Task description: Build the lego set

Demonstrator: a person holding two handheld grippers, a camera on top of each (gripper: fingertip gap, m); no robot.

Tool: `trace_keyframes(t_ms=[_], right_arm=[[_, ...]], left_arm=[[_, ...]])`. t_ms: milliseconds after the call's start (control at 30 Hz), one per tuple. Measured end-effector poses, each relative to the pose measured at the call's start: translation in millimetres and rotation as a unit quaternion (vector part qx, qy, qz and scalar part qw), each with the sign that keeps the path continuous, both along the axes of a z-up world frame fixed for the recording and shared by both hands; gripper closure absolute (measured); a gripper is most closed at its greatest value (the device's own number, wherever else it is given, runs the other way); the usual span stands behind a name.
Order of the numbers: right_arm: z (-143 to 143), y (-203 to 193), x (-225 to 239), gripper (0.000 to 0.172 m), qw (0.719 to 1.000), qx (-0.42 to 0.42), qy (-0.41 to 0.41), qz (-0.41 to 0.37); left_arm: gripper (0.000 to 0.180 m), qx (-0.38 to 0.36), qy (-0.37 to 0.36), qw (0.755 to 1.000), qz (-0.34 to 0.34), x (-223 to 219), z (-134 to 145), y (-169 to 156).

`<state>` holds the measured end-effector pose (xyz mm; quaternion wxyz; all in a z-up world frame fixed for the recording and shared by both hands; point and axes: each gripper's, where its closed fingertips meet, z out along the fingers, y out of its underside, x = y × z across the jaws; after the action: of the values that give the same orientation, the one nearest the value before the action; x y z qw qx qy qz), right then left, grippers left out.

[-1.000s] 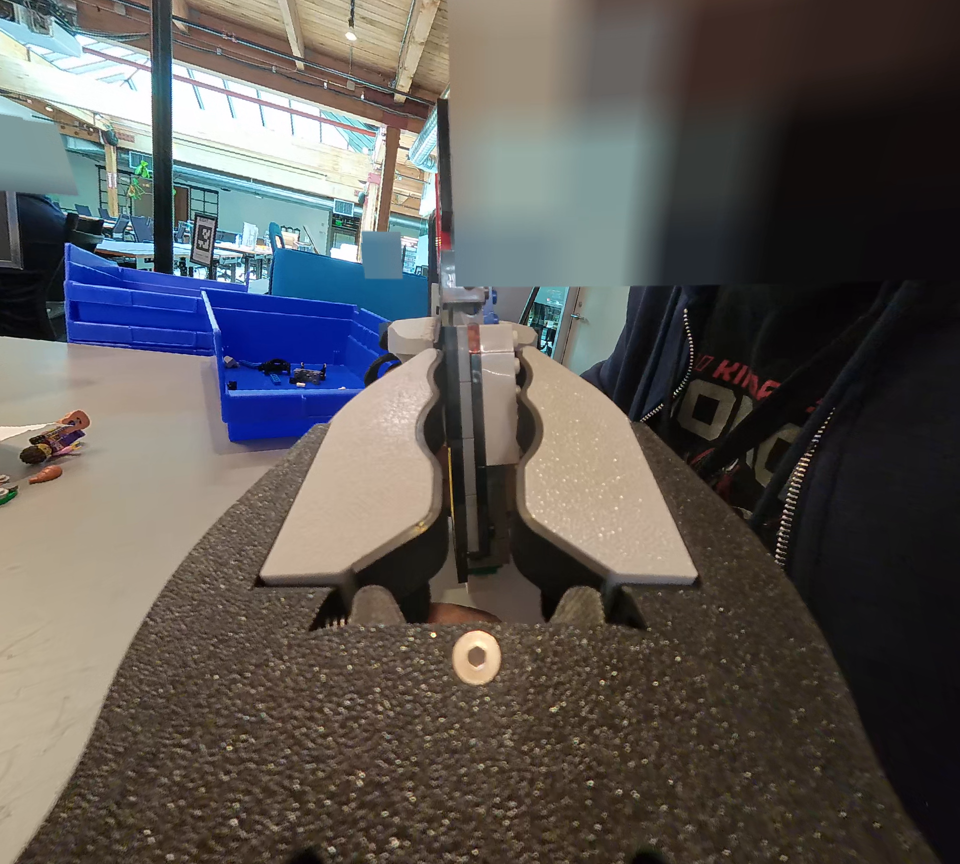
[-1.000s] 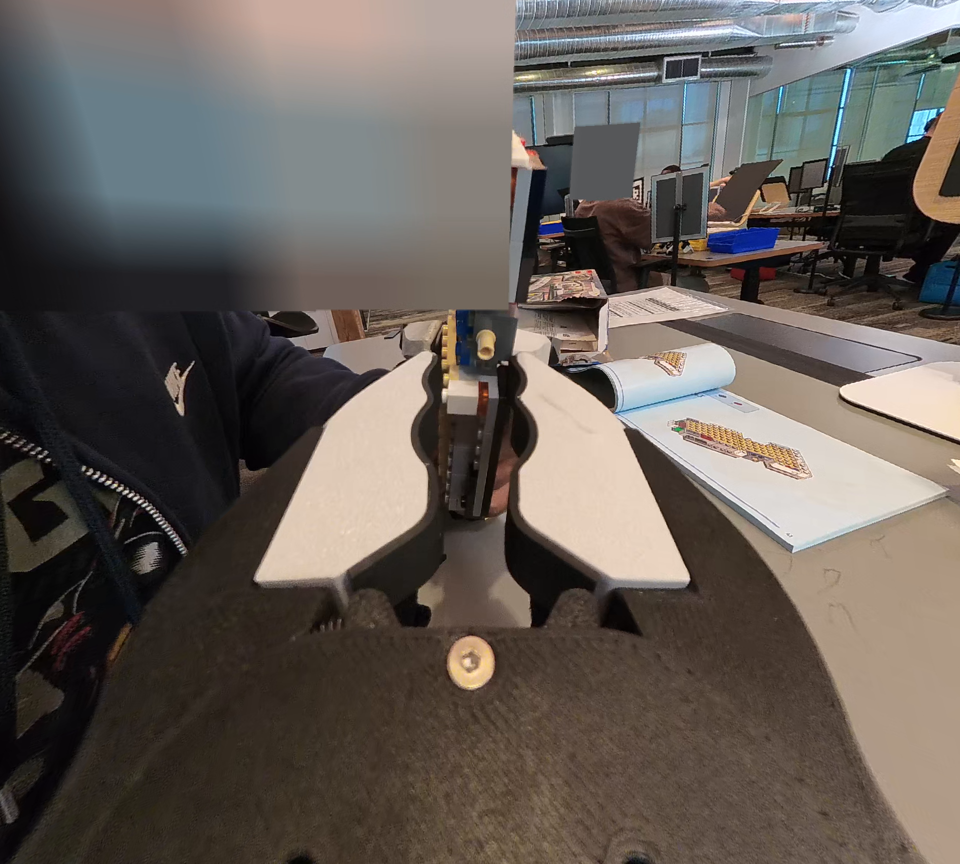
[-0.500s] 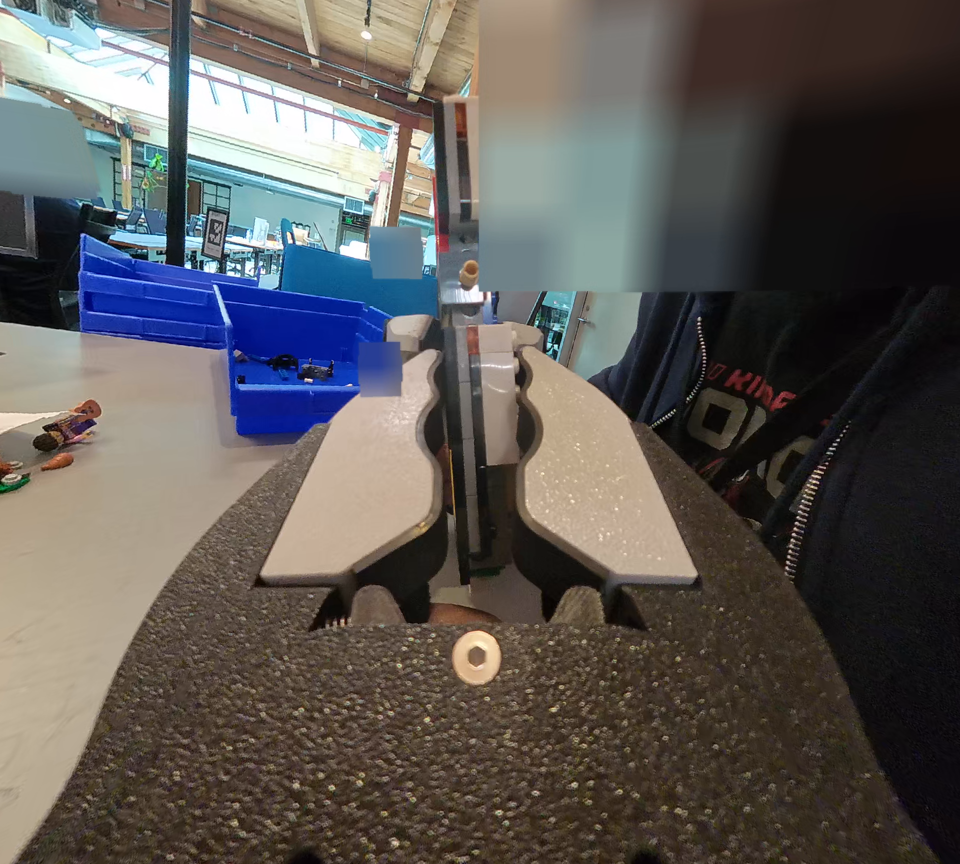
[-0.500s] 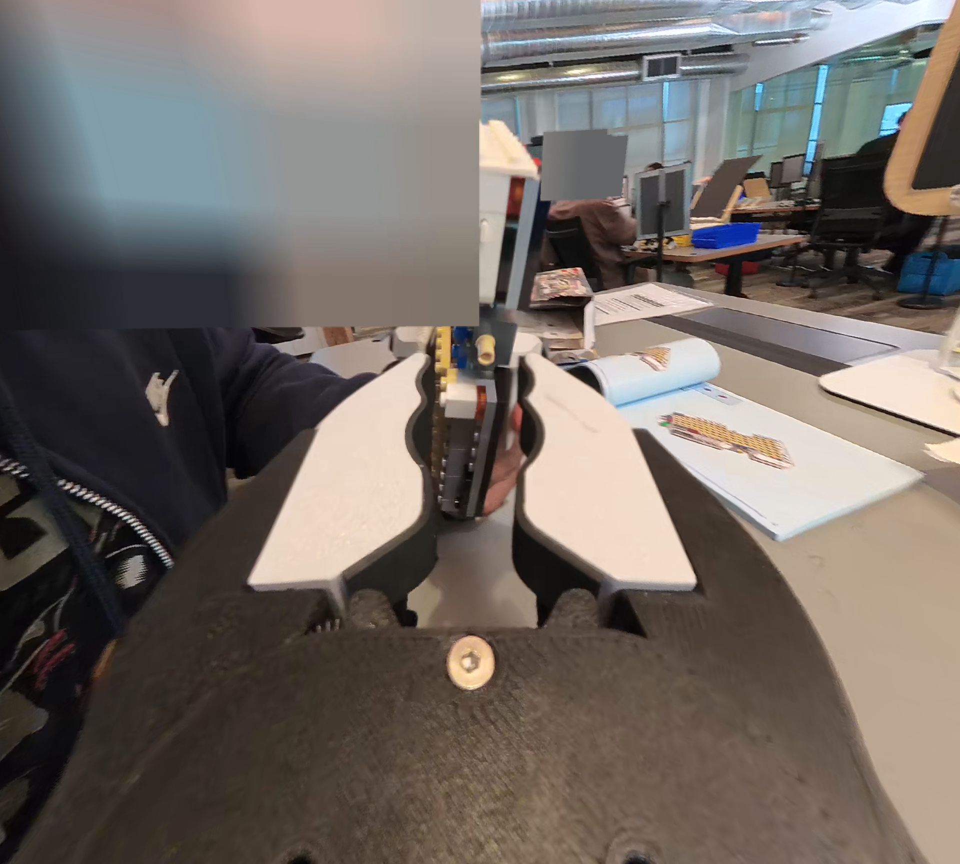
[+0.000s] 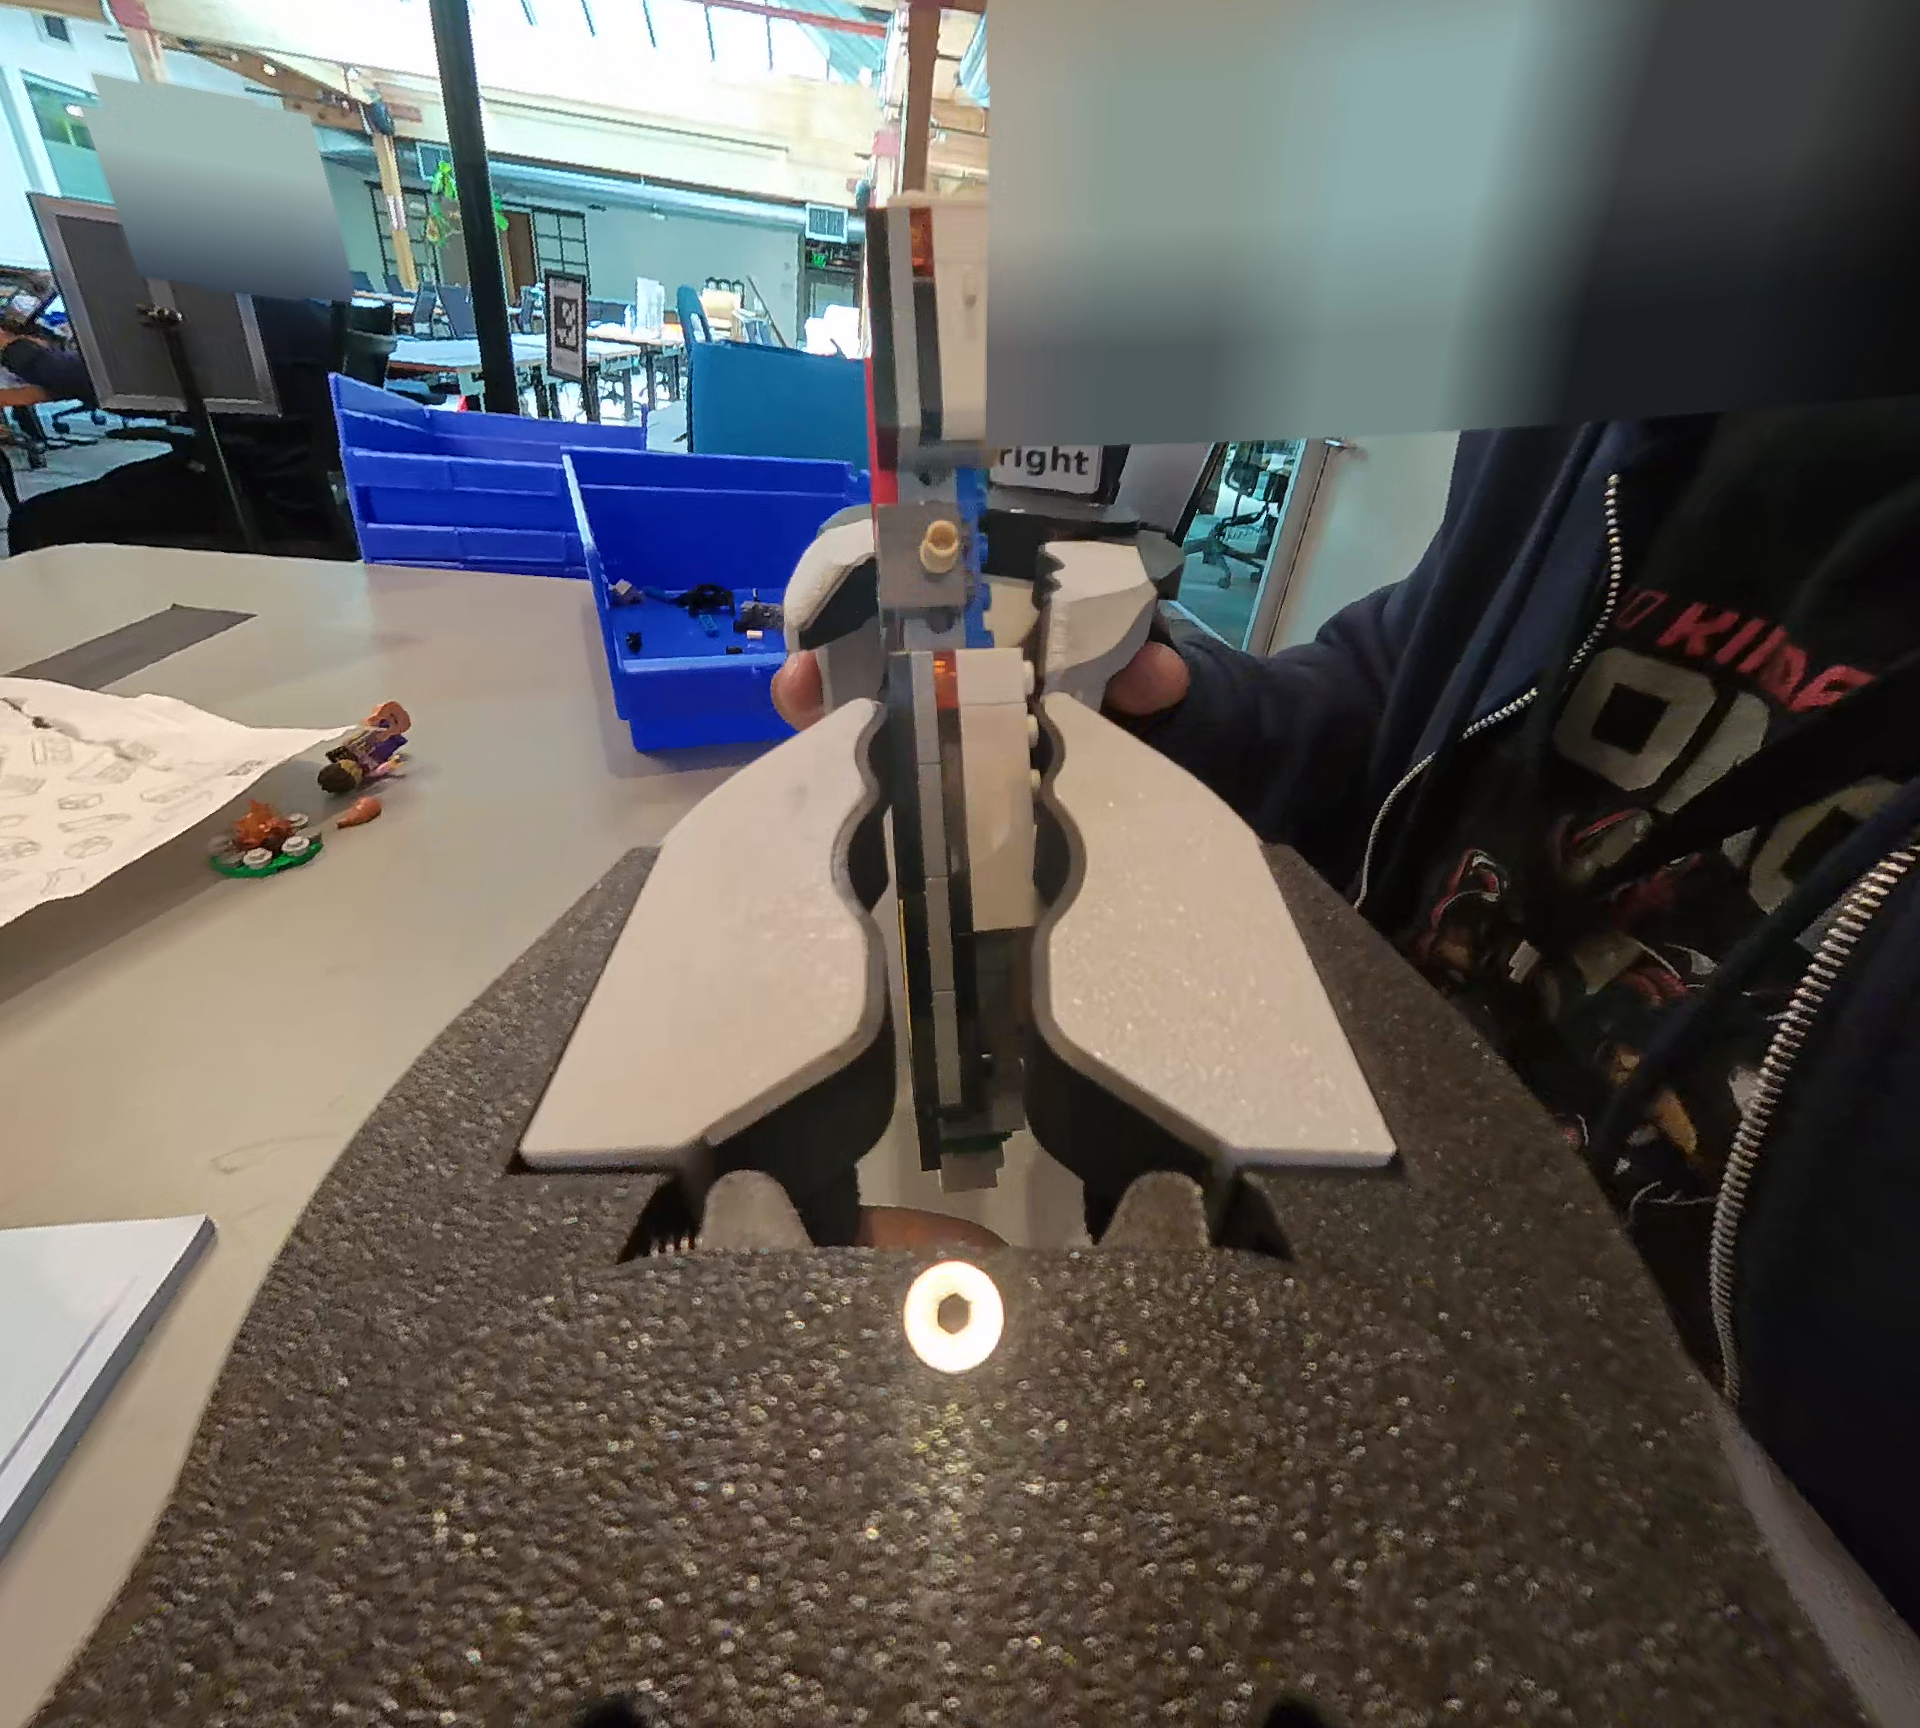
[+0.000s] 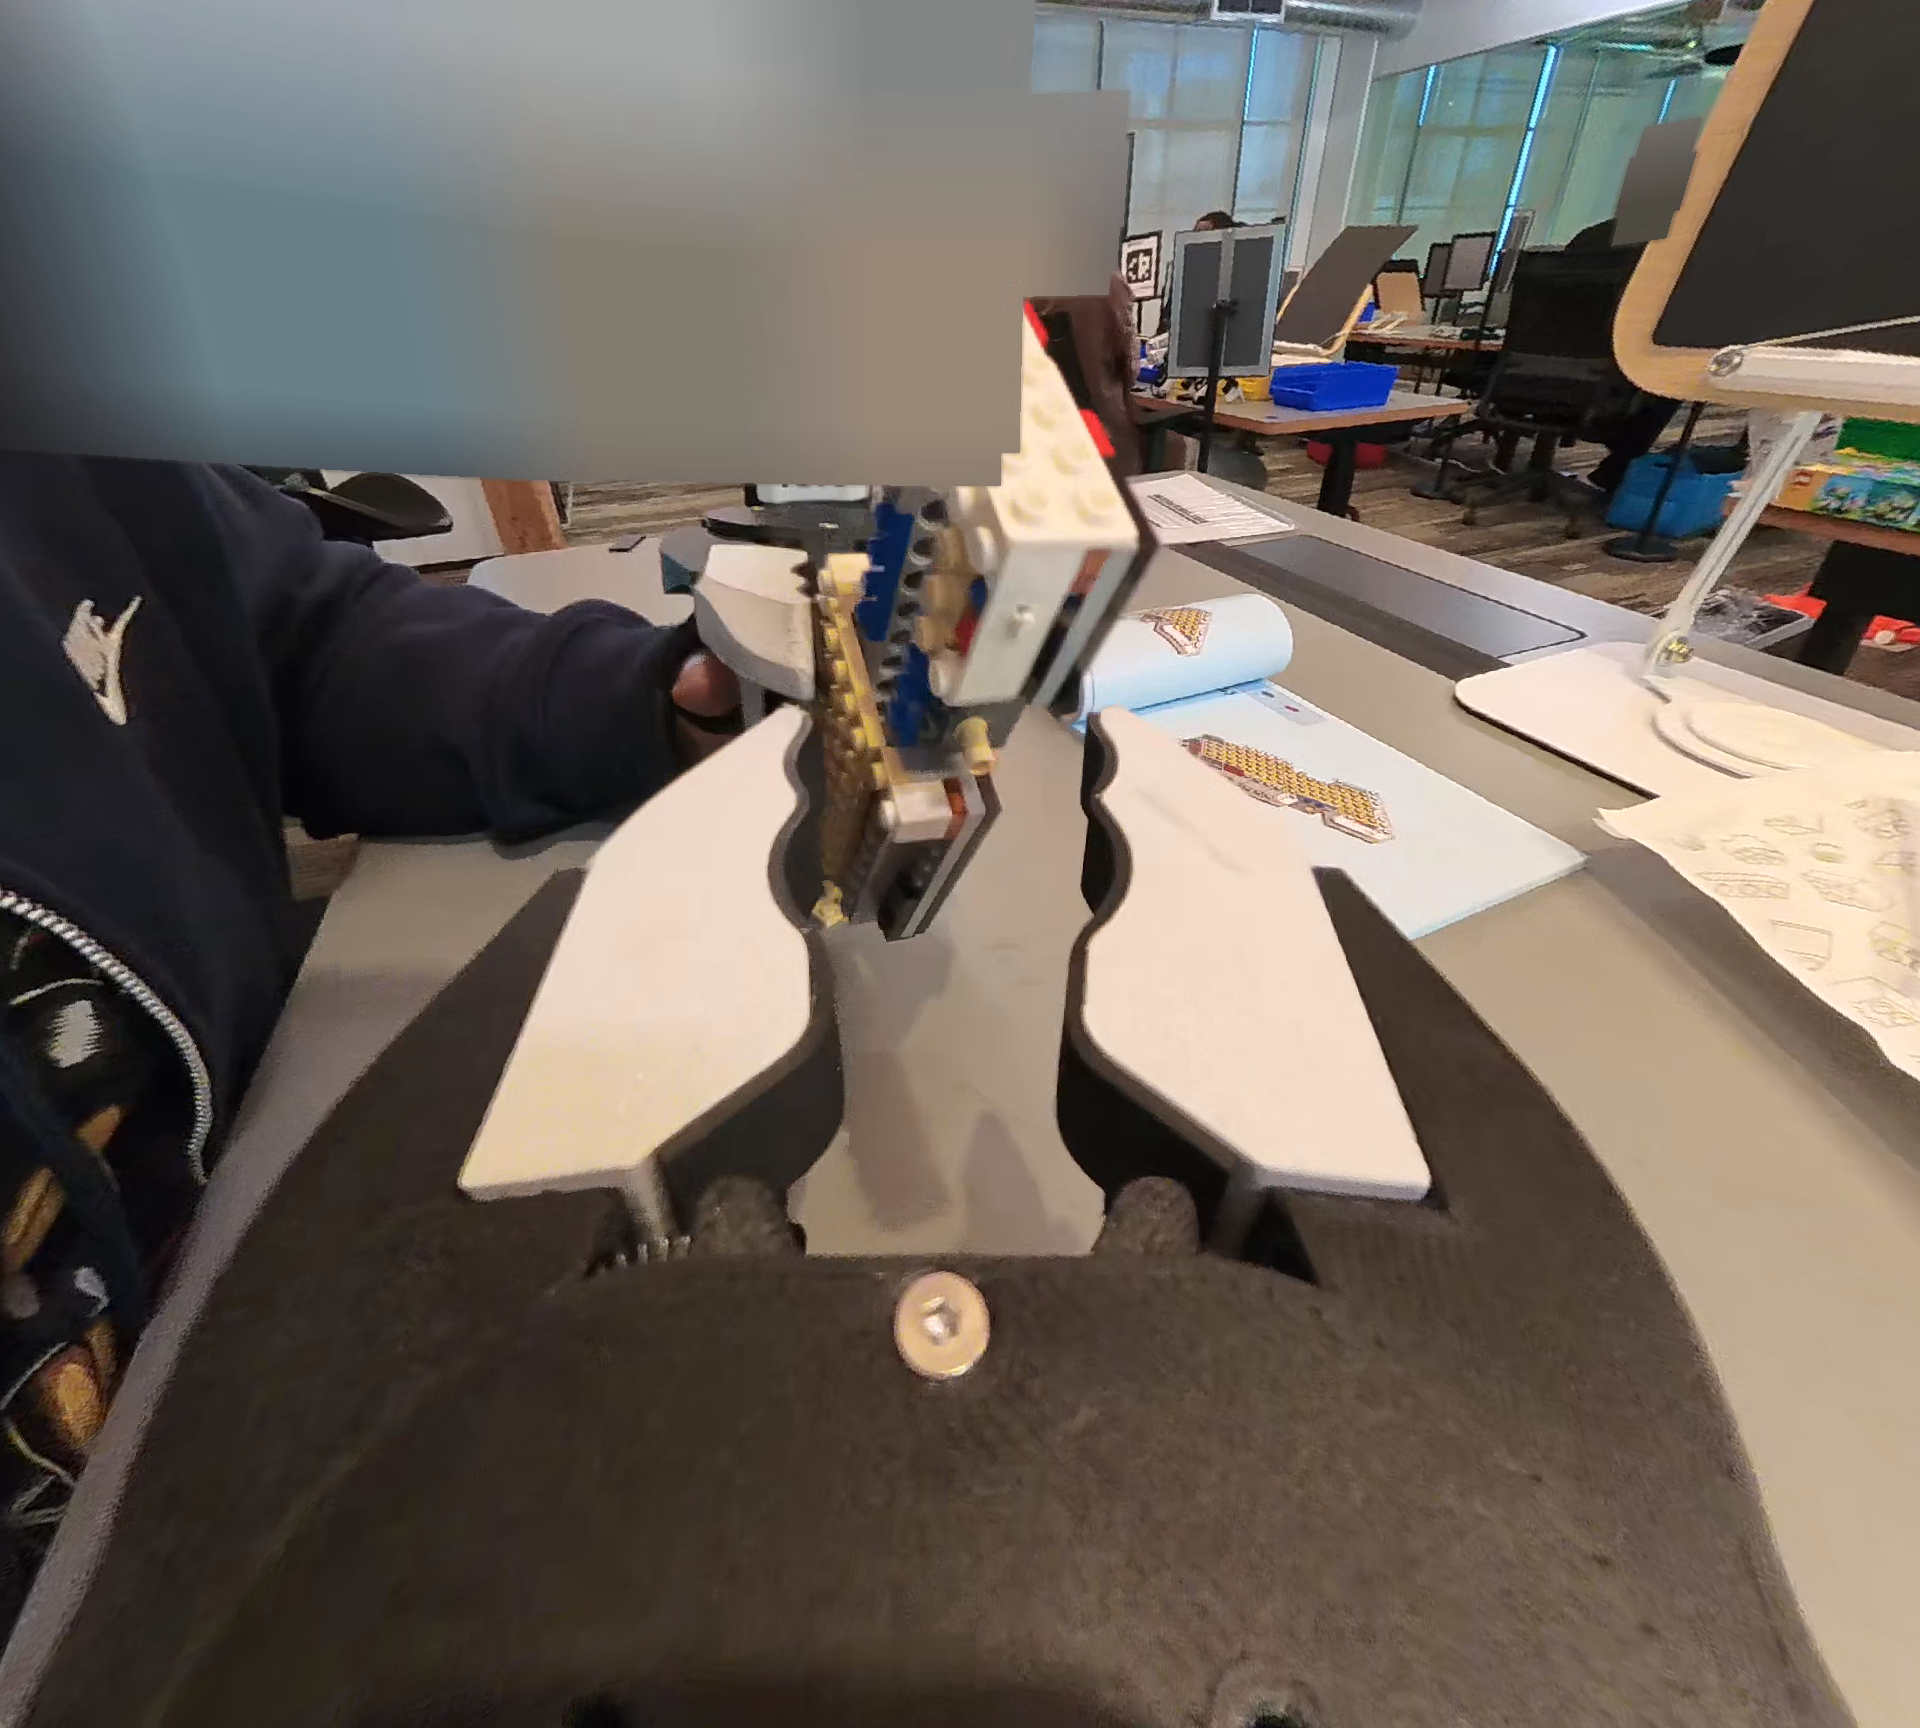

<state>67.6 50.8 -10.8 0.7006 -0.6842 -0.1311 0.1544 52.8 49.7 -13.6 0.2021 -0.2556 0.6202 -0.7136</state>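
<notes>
Brick model in left gripper; blue bin holds seemingly small parts

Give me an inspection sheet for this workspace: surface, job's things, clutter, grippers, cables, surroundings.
Surface: grey table, mostly bare.
Job's things: toy-brick model, held upright above the table; open instruction booklet.
Clutter: minifigure, small green brick piece, printed parts sheet, blue bin with loose parts, white lamp base.
Grippers: left gripper clamped on the model; right gripper open, its right pad clear of the model.
Cables: nothing seen.
Surroundings: open office with desks, chairs, monitors; person in a dark hoodie close by.
</notes>
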Motion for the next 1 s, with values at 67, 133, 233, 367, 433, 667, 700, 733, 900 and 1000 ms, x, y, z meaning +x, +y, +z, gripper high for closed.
trace_keyframes(t_ms=[67, 133, 233, 367, 433, 667, 700, 733, 900, 1000], right_arm=[[-2.2, 0.7, 1.9, 0.121, 1.0, -0.006, -0.019, -0.008], [-2.3, -0.5, 8.7, 0.119, 0.999, -0.009, -0.031, -0.022], [1.8, -4.5, 21.8, 0.118, 0.999, -0.008, -0.034, -0.039], [8.3, -9.0, 29.2, 0.117, 0.996, -0.012, -0.071, -0.043], [10.0, -11.0, 24.7, 0.117, 0.995, -0.016, -0.093, -0.025], [1.3, -13.5, 1.6, 0.125, 0.98, -0.052, -0.188, 0.037], [0.3, -13.5, -0.6, 0.128, 0.978, -0.055, -0.198, 0.042], [-0.6, -14.0, -3.3, 0.13, 0.976, -0.059, -0.205, 0.051], [-2.5, -16.9, -10.4, 0.136, 0.967, -0.057, -0.239, 0.069], [-0.5, -18.4, -10.0, 0.136, 0.963, -0.043, -0.257, 0.061]], left_arm=[[0.157, 0.01, 0.011, 1.0, 0.002, 1.5, -3.5, 0.9], [0.157, 0.018, 0.021, 1.0, 0.002, 2.1, -5.8, 2.2], [0.157, 0.036, 0.036, 0.999, 0.004, 3.1, -10.2, 4.0], [0.157, 0.07, 0.06, 0.996, -0.004, 1.6, -19.4, 3.7], [0.157, 0.086, 0.07, 0.994, -0.015, -1.5, -22.8, 1.9], [0.156, 0.167, 0.056, 0.984, -0.021, -9.5, -30.3, -3.4], [0.156, 0.18, 0.054, 0.982, -0.02, -10.4, -31.7, -3.7], [0.156, 0.192, 0.052, 0.98, -0.018, -10.8, -32.9, -3.5], [0.156, 0.253, 0.013, 0.967, 0.012, -9.4, -34.0, 1.9], [0.156, 0.311, -0.027, 0.949, 0.044, -7.2, -34.0, 7.5]])
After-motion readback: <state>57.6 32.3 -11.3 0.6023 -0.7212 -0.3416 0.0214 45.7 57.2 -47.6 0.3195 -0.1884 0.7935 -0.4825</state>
